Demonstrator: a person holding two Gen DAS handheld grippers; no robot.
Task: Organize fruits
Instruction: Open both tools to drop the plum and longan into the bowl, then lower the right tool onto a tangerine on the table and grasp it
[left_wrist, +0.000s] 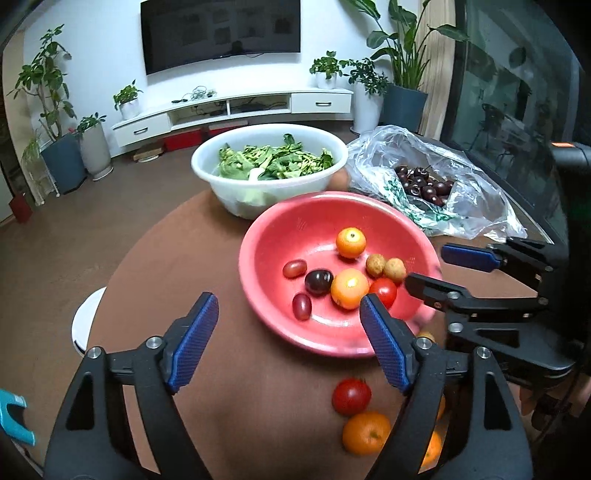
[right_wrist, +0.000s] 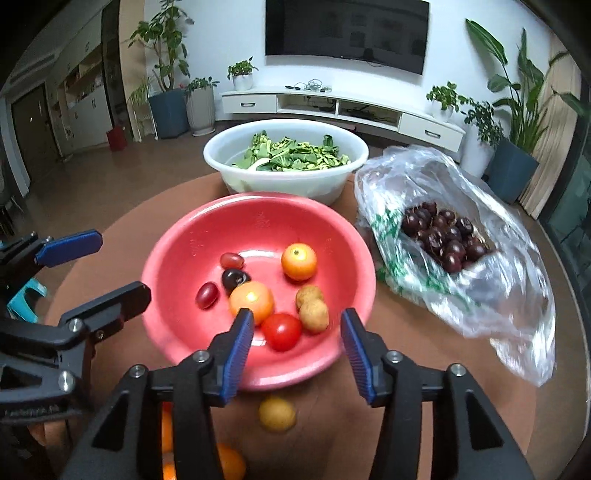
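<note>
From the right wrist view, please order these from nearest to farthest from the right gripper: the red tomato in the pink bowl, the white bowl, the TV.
1. Red tomato: in the pink bowl, just beyond the right gripper.
2. White bowl: behind the pink one, holding greens.
3. TV: on the far wall.

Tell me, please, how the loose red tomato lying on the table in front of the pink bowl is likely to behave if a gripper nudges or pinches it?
The red tomato looks round and glossy, so it would probably roll across the flat table when nudged. Its smooth skin may slip between the pads, and being soft, it likely bruises under a hard pinch. The orange close beside it might stop a roll that way.
</note>
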